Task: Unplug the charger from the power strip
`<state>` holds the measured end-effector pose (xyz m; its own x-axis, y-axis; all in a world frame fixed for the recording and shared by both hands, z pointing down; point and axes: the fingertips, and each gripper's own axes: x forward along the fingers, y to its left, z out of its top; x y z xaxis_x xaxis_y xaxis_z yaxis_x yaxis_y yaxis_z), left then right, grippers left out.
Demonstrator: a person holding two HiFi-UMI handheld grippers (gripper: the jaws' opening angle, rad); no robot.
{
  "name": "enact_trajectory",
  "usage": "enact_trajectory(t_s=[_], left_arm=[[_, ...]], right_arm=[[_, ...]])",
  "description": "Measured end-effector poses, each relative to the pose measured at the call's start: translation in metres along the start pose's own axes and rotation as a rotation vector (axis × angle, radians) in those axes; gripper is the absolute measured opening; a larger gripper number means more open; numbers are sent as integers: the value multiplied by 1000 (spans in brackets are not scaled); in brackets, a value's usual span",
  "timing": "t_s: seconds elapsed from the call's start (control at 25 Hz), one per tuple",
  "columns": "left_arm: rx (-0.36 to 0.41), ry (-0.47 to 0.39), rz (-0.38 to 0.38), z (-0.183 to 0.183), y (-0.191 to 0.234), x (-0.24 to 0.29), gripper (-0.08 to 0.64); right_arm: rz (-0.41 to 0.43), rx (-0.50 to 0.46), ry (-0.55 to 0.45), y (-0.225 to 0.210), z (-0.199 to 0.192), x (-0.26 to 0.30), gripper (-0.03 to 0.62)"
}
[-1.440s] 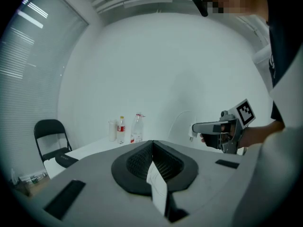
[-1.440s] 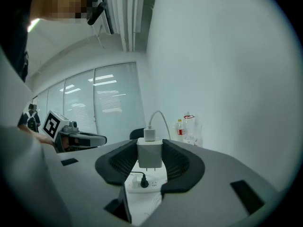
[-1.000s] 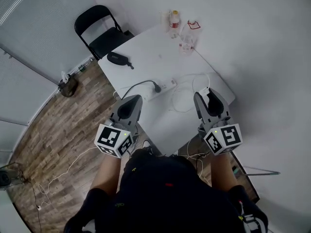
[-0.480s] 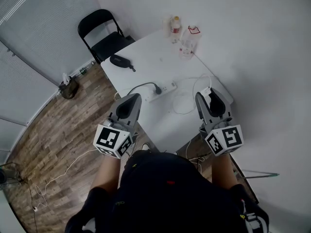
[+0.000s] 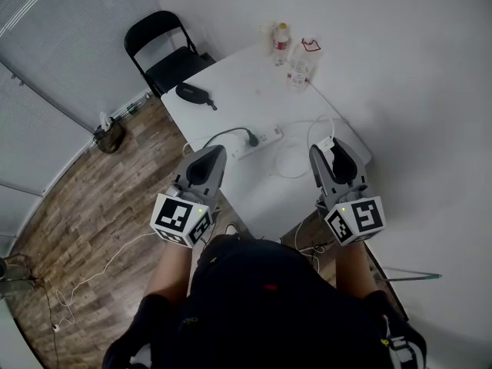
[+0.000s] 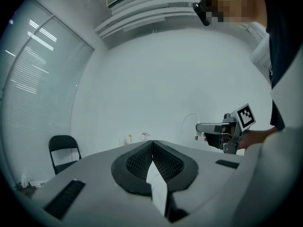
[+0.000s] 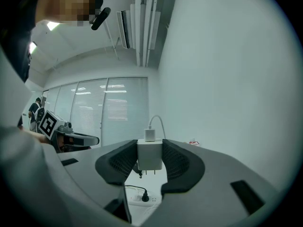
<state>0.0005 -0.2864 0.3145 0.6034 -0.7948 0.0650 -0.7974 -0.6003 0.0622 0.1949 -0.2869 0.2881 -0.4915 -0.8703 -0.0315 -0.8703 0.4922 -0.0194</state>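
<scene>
At the lower left, the left tool (image 5: 206,164) is pinched shut on nothing, about where it was before. The power strip (image 5: 258,141) lies on the bench (image 5: 231,106) in the middle. At the right, the right tool (image 5: 332,154) still squeezes the white charger (image 7: 149,156), up off the strip.

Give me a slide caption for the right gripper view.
Right gripper grips the unplugged white charger, prongs exposed, above the power strip.
</scene>
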Motion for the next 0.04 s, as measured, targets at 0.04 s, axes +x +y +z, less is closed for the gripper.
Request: enact_trajectory(t_s=[0.04], left_arm=[[0,1,-1,0,0,0,20]], right_arm=[[0,0,0,0,-1,1,172]])
